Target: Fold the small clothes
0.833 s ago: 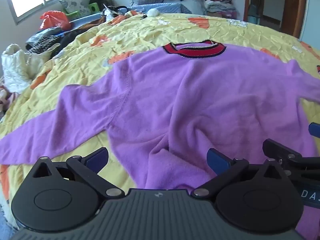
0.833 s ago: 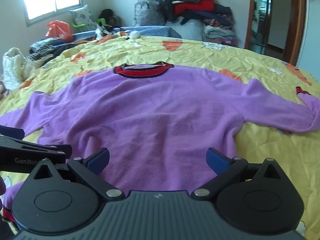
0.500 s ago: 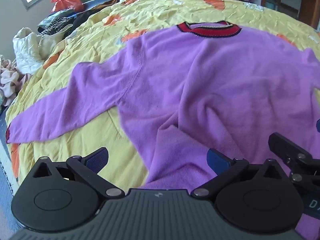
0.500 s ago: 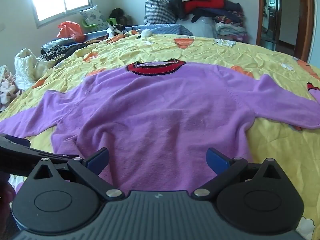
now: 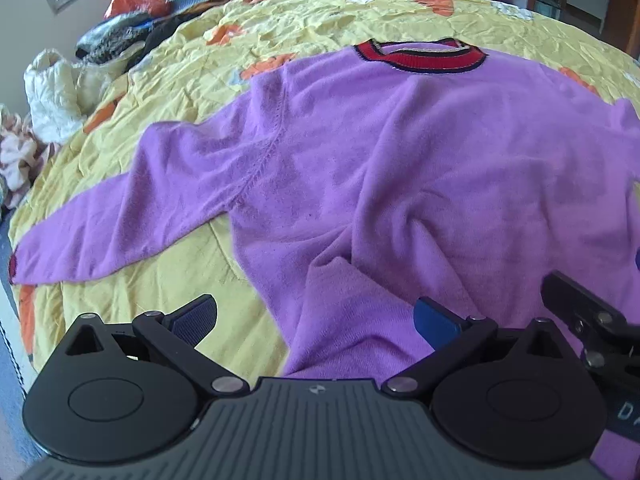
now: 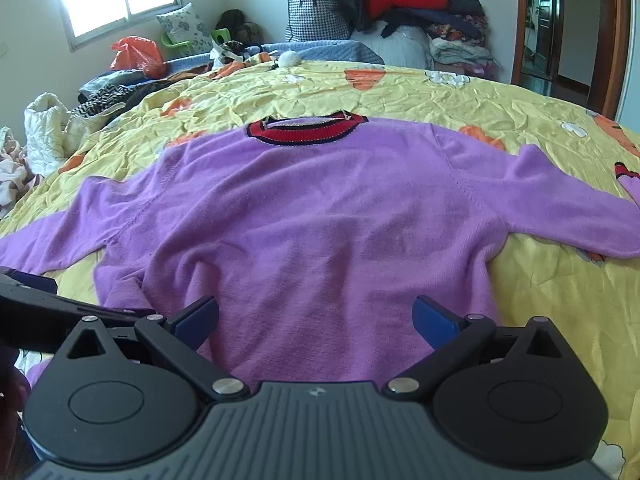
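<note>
A purple sweater with a red collar lies spread on the yellow bedspread, sleeves out to both sides. Its hem near me is rumpled into a fold. My left gripper is open and empty, over the sweater's lower left hem. The sweater also shows in the right wrist view, collar far from me. My right gripper is open and empty over the hem's middle. The left gripper's body shows at that view's left edge.
The bed's left edge holds a white bag, dark clothes and an orange bag. A pile of clothes and bags stands behind the bed. A doorway is at the right.
The left gripper has tilted down and moved closer over the sweater's left side. The right gripper has risen and pulled back a little. Both stay open.
</note>
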`<action>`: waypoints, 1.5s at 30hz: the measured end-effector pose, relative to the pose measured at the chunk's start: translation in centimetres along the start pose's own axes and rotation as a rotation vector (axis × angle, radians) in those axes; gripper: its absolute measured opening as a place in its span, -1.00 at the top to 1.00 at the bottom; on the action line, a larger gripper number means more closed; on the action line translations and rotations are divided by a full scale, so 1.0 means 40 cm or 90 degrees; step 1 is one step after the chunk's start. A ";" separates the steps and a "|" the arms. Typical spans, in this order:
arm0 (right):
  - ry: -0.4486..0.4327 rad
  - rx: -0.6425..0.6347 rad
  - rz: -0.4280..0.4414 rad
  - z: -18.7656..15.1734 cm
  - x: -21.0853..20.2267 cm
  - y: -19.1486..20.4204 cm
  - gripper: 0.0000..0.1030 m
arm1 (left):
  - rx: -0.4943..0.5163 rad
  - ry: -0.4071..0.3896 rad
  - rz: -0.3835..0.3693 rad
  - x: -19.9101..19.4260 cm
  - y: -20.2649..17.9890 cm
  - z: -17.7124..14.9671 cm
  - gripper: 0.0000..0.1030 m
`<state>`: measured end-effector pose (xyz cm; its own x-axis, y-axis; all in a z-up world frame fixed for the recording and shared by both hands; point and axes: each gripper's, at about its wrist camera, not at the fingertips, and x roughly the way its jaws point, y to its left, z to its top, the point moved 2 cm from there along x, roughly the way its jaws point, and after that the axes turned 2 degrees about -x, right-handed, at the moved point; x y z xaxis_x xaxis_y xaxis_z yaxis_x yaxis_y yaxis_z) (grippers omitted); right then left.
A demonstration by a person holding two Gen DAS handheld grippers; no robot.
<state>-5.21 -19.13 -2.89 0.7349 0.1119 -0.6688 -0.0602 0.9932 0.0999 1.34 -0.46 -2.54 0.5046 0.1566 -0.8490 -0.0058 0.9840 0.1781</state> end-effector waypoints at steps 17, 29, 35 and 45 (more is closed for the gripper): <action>0.012 -0.006 -0.093 0.015 0.005 -0.010 -1.00 | -0.061 -0.003 -0.171 0.007 0.052 -0.040 -1.00; 0.022 0.013 -0.092 0.021 0.000 -0.031 -1.00 | -0.014 0.016 -0.155 0.008 0.012 -0.027 -1.00; 0.024 0.012 -0.092 0.022 -0.001 -0.040 -1.00 | -0.007 0.019 -0.147 0.010 -0.004 -0.018 -1.00; 0.025 0.020 -0.082 0.023 0.004 -0.049 -1.00 | 0.001 0.015 -0.138 0.009 -0.013 -0.006 -1.00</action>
<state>-4.34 -21.07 -2.52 0.7085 -0.0148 -0.7056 0.0552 0.9979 0.0344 1.31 -0.89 -3.07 0.4737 -0.0574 -0.8788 0.1021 0.9947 -0.0099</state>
